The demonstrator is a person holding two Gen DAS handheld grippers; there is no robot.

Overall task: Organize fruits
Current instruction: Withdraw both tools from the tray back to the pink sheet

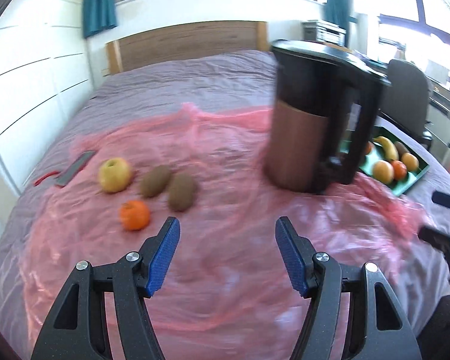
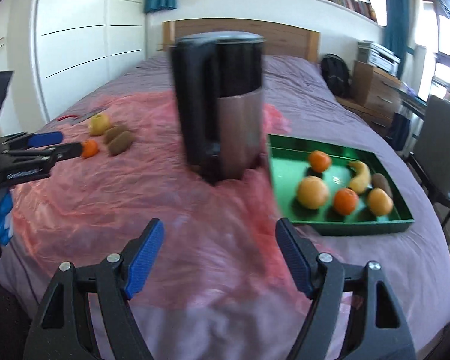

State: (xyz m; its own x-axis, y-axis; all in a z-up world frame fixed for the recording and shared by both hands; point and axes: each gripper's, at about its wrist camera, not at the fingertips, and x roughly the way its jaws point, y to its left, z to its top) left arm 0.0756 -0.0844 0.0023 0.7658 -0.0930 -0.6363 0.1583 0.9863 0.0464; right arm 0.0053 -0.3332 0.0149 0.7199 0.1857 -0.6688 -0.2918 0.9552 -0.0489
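Note:
On the pink plastic sheet point(image 1: 225, 156) lie a yellow apple point(image 1: 114, 175), two kiwis point(image 1: 155, 180) point(image 1: 181, 192) and a mandarin point(image 1: 134, 214). My left gripper point(image 1: 227, 230) hovers open and empty just right of the mandarin. The green tray point(image 2: 360, 229) at the right holds oranges point(image 2: 312, 192), mandarins point(image 2: 346, 201), a banana point(image 2: 360, 175) and a kiwi point(image 2: 382, 183). My right gripper point(image 2: 219, 233) is open and empty above the sheet, left of the tray. In the right wrist view the left gripper point(image 2: 70, 144) appears beside the mandarin point(image 2: 90, 148).
A tall dark kettle point(image 1: 318, 120) point(image 2: 222, 105) stands between the loose fruit and the tray. A knife with a red handle point(image 1: 72, 169) lies at the far left of the sheet. White wardrobe left, wooden headboard behind, chair point(image 2: 438, 147) at right.

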